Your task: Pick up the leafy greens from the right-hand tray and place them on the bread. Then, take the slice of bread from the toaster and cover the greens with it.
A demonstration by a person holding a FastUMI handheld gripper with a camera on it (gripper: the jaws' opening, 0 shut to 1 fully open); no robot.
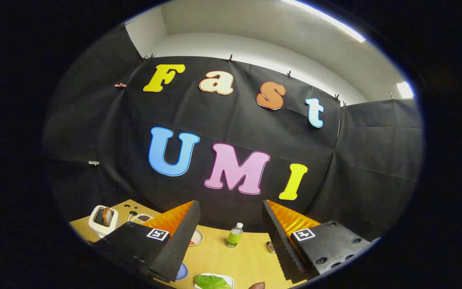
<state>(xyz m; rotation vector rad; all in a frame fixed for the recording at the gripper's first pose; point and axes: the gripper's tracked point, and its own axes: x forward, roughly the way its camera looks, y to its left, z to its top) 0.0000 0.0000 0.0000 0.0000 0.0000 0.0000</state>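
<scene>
While the gripper [231, 241] hangs above the wooden worktop [231, 261], its two black fingers [181, 241] stand wide apart with nothing between them, their ridged inner faces turned toward each other and orange backing showing behind each one. Nearest of all, low between the fingers, the leafy greens [211, 282] lie flat on a white tray [227, 278], bright green and untouched by either finger. Just beside the tray, on its right, a small rounded brownish shape [257, 285] pokes into sight; what it is cannot be told. To the left of the greens, part of a blue plate [182, 271] peeps out from under the left finger. A little farther on, a small white dish [196, 237] with something reddish in it sits against the inner edge of the left finger, and a small metallic object [270, 247], too small to make out, sits near the inner edge of the right finger. Between the fingers and beyond the tray stands a small bottle [234, 235], upright, with a white cap and a green label. Farther off to the left, past the left finger's body, a white toaster [102, 220] stands on the worktop with a browned slice of bread [107, 216] upright in its slot, and just beside it to the right is a white bowl [142, 218] of dark contents
</scene>
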